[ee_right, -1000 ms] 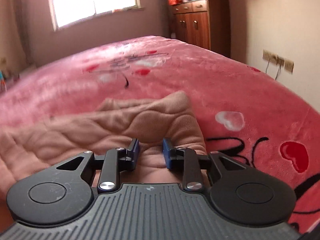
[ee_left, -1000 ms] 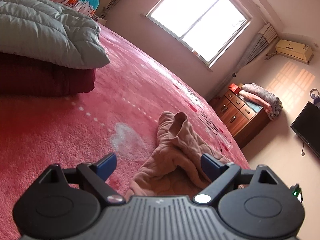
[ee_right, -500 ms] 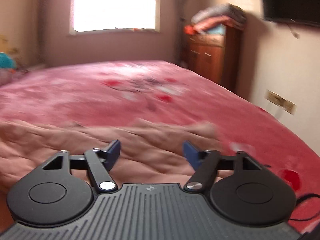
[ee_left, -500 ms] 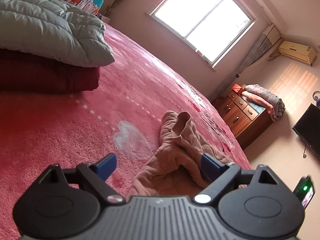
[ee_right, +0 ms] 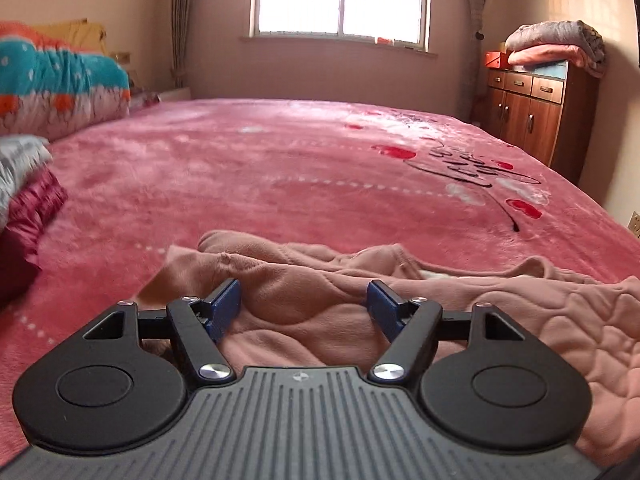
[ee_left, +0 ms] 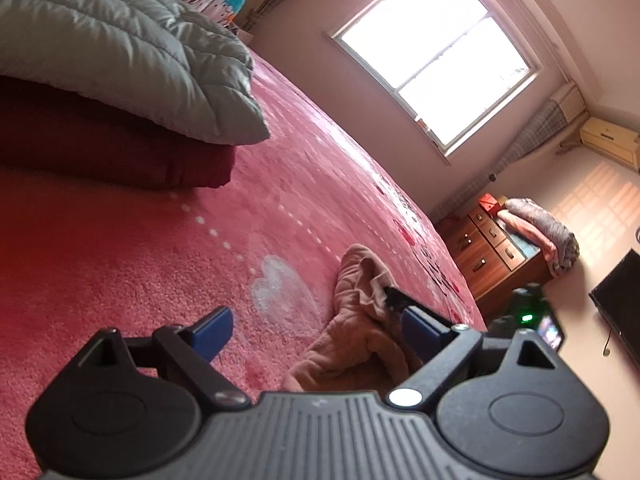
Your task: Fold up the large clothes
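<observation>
A crumpled tan quilted fleece garment [ee_left: 356, 332] lies on the pink bed. In the left wrist view my left gripper [ee_left: 316, 326] stands open just above the bed. The garment's bunched end lies by its right finger, and nothing is between the pads. In the right wrist view the same garment [ee_right: 500, 312] spreads across the foreground and off to the right. My right gripper [ee_right: 305, 298] hovers low over it, jaws wide open. A soft fold lies between the blue pads [ee_right: 228, 300] without being pinched.
The pink plush bedspread [ee_right: 280, 168] has heart prints. A grey quilt [ee_left: 120, 52] rests on a dark red blanket [ee_left: 120, 156] at the left. A wooden dresser [ee_right: 536, 108] with folded blankets stands at the right wall. A dark device with a green light [ee_left: 528, 316] shows beyond the garment.
My right gripper opened and let go of the garment fold, then swung across so the window now faces it. My left gripper stayed in place and rolled slightly.
</observation>
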A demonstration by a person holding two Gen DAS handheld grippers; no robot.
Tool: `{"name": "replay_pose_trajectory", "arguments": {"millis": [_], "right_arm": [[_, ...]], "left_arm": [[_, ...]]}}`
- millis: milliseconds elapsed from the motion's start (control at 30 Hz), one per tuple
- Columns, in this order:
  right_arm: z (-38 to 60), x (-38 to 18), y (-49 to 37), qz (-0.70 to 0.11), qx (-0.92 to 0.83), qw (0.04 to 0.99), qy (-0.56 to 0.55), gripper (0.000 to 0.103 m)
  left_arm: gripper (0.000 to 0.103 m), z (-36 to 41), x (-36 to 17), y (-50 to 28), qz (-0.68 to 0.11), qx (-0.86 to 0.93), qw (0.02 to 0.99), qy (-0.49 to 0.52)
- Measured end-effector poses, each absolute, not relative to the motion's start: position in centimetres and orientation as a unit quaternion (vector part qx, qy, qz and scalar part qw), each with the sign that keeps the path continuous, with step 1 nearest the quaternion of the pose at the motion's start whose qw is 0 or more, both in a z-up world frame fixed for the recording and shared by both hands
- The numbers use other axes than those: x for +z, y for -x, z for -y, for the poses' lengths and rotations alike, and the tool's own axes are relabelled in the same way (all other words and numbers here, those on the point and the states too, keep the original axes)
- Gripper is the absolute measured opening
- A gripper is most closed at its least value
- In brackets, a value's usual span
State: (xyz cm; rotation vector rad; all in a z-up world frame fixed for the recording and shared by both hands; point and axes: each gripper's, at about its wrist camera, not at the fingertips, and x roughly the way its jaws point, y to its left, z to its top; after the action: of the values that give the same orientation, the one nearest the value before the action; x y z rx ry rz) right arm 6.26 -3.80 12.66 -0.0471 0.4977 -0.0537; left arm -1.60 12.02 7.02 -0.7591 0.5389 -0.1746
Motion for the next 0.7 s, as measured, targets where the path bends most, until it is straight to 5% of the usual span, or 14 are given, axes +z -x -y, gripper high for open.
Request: {"name": "replay_pose_trajectory", "arguments": {"millis": [333,433,700], "right_arm": [[2.2,9.8,-7.4,-0.252,-0.042,0.965,0.056,0.092],[3.6,11.2,-6.0,-0.251,-0.044,0.966,0.033,0.101],[9.5,15.3,4.9,-0.211,-0.083,0.974,-0.032,0.103]], "left_arm": [[0.092,-12.2,7.0,1.5,-0.271,-0.078,0.889,0.361],[0.092,-12.0,6.8,1.6,-0.276,-0.079,0.890,0.353],[0.091,-9.9,5.8,2.0,-0.303,-0.103,0.897,0.305]]}}
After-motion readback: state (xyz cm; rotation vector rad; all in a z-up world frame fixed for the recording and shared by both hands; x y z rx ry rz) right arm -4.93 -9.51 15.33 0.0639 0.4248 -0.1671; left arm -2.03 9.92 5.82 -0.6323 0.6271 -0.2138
